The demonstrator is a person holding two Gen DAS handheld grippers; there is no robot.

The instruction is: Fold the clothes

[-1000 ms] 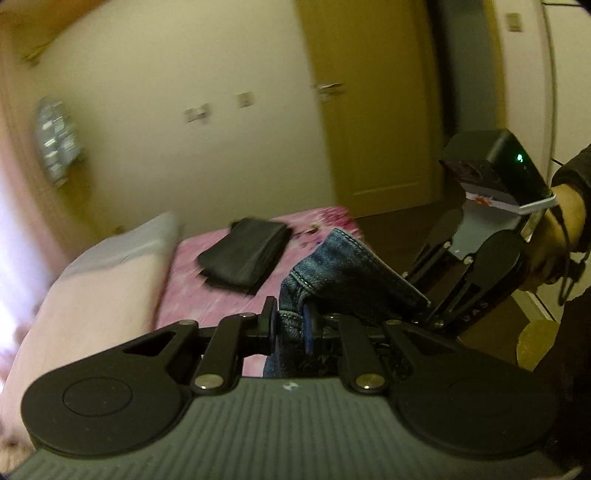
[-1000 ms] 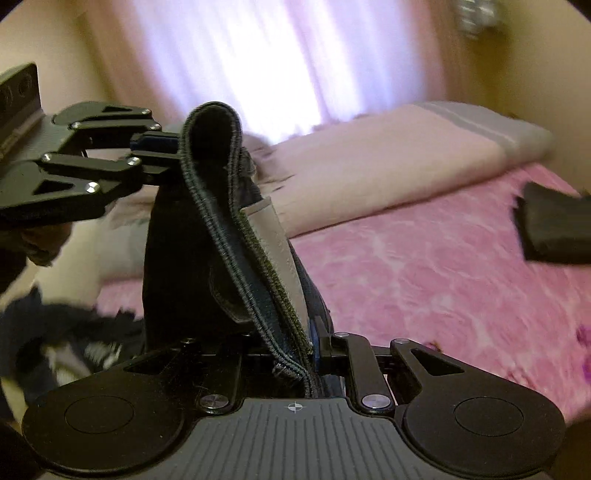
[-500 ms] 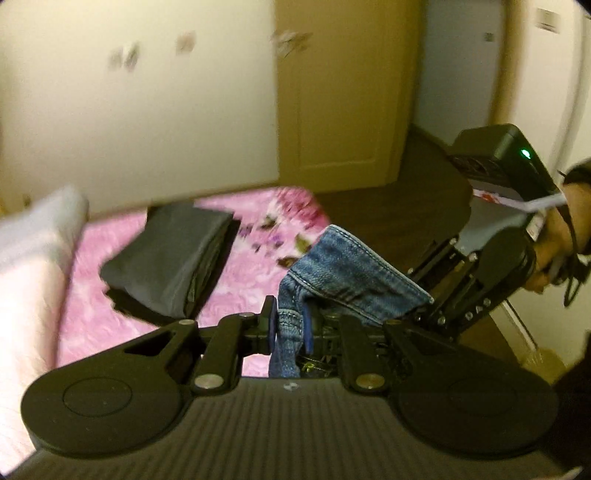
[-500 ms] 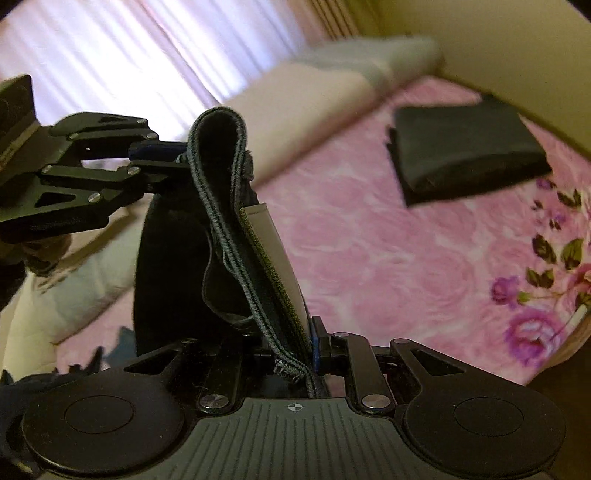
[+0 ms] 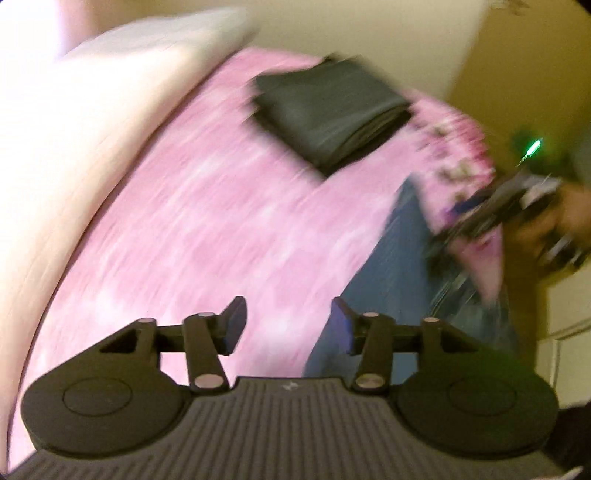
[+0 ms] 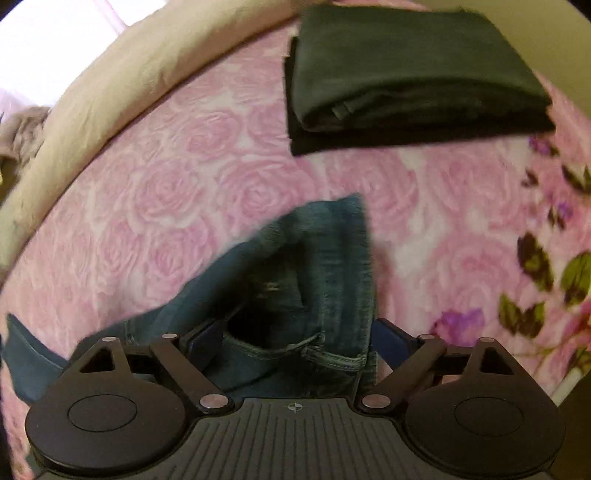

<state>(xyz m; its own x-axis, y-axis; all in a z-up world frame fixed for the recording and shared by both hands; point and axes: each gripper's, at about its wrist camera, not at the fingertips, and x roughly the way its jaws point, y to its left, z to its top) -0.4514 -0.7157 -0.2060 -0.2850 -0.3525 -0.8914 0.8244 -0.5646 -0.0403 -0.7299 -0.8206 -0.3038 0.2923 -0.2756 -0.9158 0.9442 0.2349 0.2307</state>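
Observation:
Blue jeans (image 6: pixel 295 280) lie on the pink rose-patterned bedspread (image 6: pixel 155 192). My right gripper (image 6: pixel 291 339) is open, its jaws wide apart on either side of the waistband. My left gripper (image 5: pixel 286 325) is open and empty above the bedspread (image 5: pixel 192 206), with the jeans (image 5: pixel 391 280) to its right. The right gripper (image 5: pixel 491 214) shows blurred at the right of the left wrist view. A folded black garment (image 6: pixel 406 74) lies further back on the bed; it also shows in the left wrist view (image 5: pixel 332 110).
A pale pillow or duvet roll (image 6: pixel 92 96) runs along the left side of the bed. A flower-and-leaf print (image 6: pixel 546 273) marks the bedspread's right edge. A cream wall (image 5: pixel 369 29) stands behind the bed.
Both grippers swung down over the bed and opened, letting go of the jeans. The jeans, held up between them before, now lie on the bedspread.

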